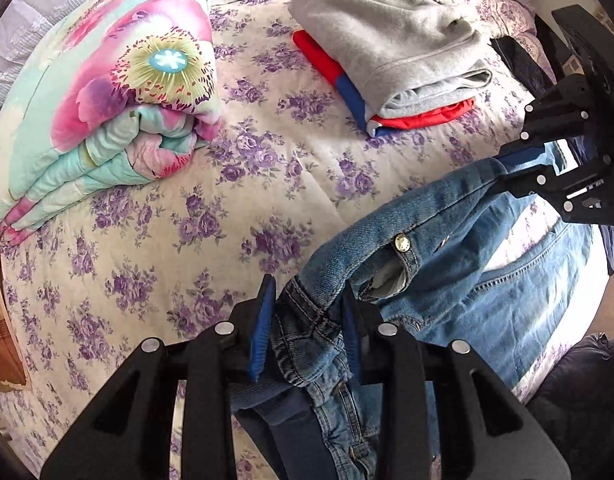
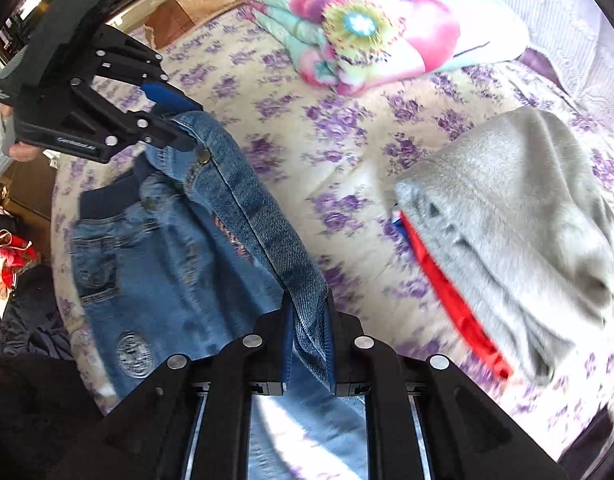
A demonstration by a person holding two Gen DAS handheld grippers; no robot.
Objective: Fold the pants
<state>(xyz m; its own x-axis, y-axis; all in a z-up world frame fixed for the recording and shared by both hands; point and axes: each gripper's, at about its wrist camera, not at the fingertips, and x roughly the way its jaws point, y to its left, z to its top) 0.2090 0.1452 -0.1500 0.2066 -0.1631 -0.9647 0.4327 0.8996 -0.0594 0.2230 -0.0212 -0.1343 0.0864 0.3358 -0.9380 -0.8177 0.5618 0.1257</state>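
Blue denim pants (image 1: 459, 276) hang by the waistband between my two grippers above a bed. My left gripper (image 1: 307, 308) is shut on one end of the waistband near a metal button (image 1: 402, 243). My right gripper (image 2: 309, 312) is shut on the other end of the waistband. In the left wrist view the right gripper (image 1: 507, 168) shows at the right edge. In the right wrist view the left gripper (image 2: 179, 120) shows at upper left, and the pants (image 2: 167, 264) drape down onto the bed.
The bed has a white sheet with purple flowers (image 1: 227, 184). A folded floral quilt (image 1: 107, 100) lies at one side. A folded stack of grey fleece (image 1: 395, 40) over a red and blue garment (image 1: 347, 88) lies beyond the pants. Dark clothes (image 2: 31, 312) lie off the bed's edge.
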